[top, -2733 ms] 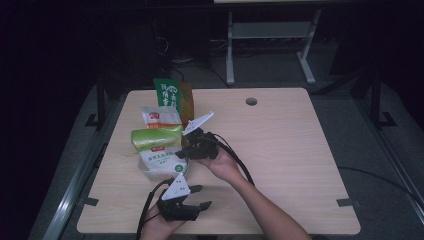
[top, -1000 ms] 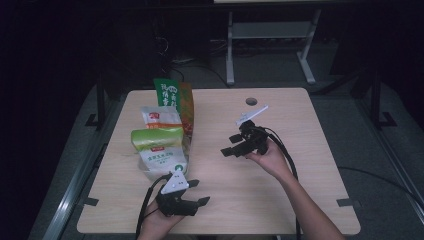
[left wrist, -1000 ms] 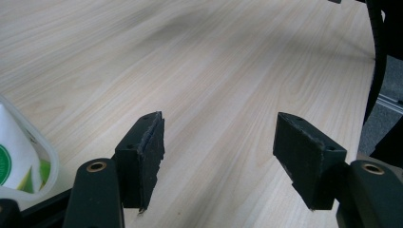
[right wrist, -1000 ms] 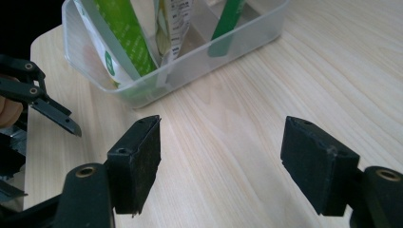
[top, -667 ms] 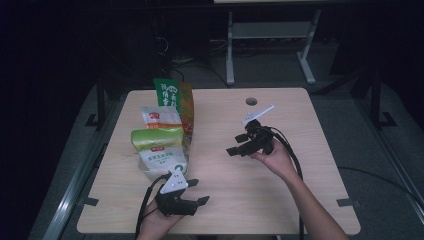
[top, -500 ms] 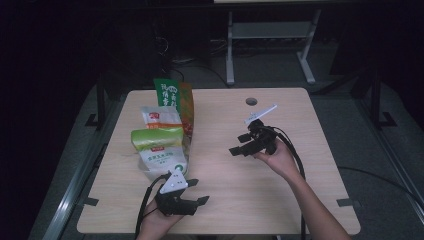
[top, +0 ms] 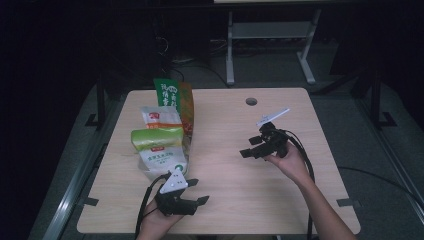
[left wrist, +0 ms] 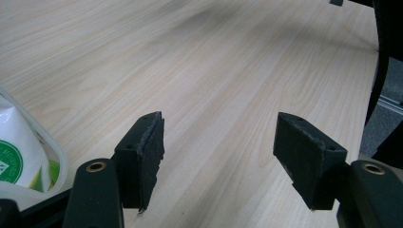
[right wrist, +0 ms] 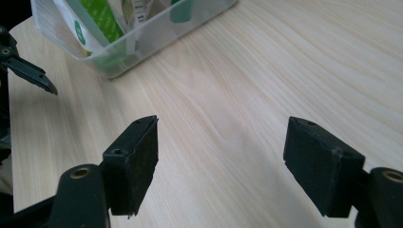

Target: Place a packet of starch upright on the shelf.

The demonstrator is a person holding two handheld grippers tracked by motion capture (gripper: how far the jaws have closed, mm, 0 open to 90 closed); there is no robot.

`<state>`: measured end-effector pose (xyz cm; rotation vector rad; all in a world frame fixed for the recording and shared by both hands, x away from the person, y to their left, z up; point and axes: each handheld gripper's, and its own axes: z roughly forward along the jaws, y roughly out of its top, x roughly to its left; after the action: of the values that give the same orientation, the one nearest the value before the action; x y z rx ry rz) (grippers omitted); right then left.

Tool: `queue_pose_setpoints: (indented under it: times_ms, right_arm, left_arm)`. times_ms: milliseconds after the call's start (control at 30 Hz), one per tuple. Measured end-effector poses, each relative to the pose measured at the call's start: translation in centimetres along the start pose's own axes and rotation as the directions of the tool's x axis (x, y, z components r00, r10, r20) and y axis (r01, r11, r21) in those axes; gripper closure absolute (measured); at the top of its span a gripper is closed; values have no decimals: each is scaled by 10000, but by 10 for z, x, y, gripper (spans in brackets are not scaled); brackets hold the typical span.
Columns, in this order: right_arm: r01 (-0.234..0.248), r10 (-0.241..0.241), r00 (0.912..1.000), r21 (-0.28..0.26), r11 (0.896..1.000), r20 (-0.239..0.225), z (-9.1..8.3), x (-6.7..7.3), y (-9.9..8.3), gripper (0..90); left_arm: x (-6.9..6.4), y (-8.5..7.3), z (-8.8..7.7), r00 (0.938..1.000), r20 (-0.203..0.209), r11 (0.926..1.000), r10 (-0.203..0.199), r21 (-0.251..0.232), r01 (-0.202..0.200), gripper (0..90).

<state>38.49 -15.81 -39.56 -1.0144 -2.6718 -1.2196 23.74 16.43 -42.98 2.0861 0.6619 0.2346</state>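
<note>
Dark floor and a metal rack frame surround the pale wooden table (top: pixel 300 200), which carries a clear plastic bin (right wrist: pixel 157 35) full of food bags (top: pixel 157 145) along its left side.

What has changed: 2.7 seconds ago the right gripper (top: pixel 252 150) was at the bin, its tips at the bags. It has since come away across the table to the right-hand half, and over the last second it has drifted a little further that way. Its jaws stand spread with bare wood between them; in the right gripper view the bin lies well ahead of the tips and off to their left, with nothing pinched. So the bags are all in the bin, upright or leaning, and none is in either grip.

The left gripper (top: pixel 197 192) has kept its place near the table's front edge. Its jaws are also spread wide and empty, pointing out over open wood, with the nearest white and green bag (left wrist: pixel 19 156) just outside its left jaw.

My reading is that the placing step is finished and the right hand is retreating; both grippers are free for whatever comes next.
</note>
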Motion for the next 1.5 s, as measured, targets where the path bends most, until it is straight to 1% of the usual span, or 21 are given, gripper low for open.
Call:
queue_pose_setpoints:
  times_ms: [33,67,100,200,233,267,333,400,533,600,633,667,800,867,933,1033,1100,1133,1500]
  right_arm:
    - [63,-63,10000,-83,9999,43,-1,-1,-2,270]
    - [46,-45,10000,-226,9997,65,-3,-1,-4,275]
    - [35,-33,9999,-257,9997,97,-5,-1,-6,273]
    - [-135,138,9998,-236,9996,137,-9,-3,-12,272]
    - [-143,147,9998,-250,9996,161,-10,-5,-17,269]
    - [-143,147,9998,-250,9996,161,-10,-5,-17,269]
    - [-298,300,9994,-139,9995,163,-12,-7,-20,266]
    - [-366,372,9991,-292,9989,224,-15,-7,-25,269]
    - [-446,454,9986,-273,9986,277,-18,-9,-33,267]
    - [-568,572,9980,-180,9982,274,-20,-10,-36,261]
    - [-605,611,9977,-224,9979,277,-21,-11,-38,265]
    - [-623,632,9976,-333,9975,295,-22,-10,-40,269]
    - [-693,704,9969,-318,9971,364,-26,-11,-49,267]
    - [-728,736,9967,-229,9971,350,-26,-12,-52,263]
    - [-767,780,9962,-336,9965,385,-27,-11,-57,267]
    - [-890,902,9952,-327,9955,373,-29,-11,-63,267]
    - [-944,954,9947,-258,9952,390,-30,-12,-67,263]
    - [-927,940,9948,-359,9950,388,-30,-12,-70,265]
    - [-1134,1154,9923,-442,9926,452,-37,-9,-90,266]
  left_arm:
    - [0,0,0,10000,-1,10000,-14,-10,14,339]
    - [0,0,0,10000,1,10000,-12,-15,12,339]
    - [0,0,0,10000,-2,10000,-13,-26,13,339]
    - [0,0,0,10000,-5,10000,-2,-5,2,339]
    - [0,0,0,10000,-7,10000,-2,-7,2,339]
    - [0,0,0,10000,-9,10000,9,22,-9,339]
    - [0,0,0,10000,-15,10000,11,22,-11,340]
    - [0,0,0,10000,-21,10000,7,-7,-7,339]
    - [0,0,0,10000,-35,10000,23,-26,-23,339]
    - [0,0,0,10000,-29,10000,-44,-54,44,339]
    - [0,0,0,10000,-34,10000,-51,-51,51,340]
    - [0,0,0,10000,-35,10000,-59,-61,58,340]
    - [0,0,0,10000,-37,10000,-50,-74,50,339]
    - [1,0,0,10000,-33,10000,-39,-60,39,339]
    - [0,0,0,10000,-32,10000,-57,-75,57,339]
    - [2,0,0,9999,-51,10000,96,0,-96,340]
    - [1,0,0,10000,-44,10000,14,-4,-14,339]
    - [1,0,0,10000,-39,10000,-32,-5,31,339]
    - [1,0,1,10000,-15,10000,-50,-7,50,340]
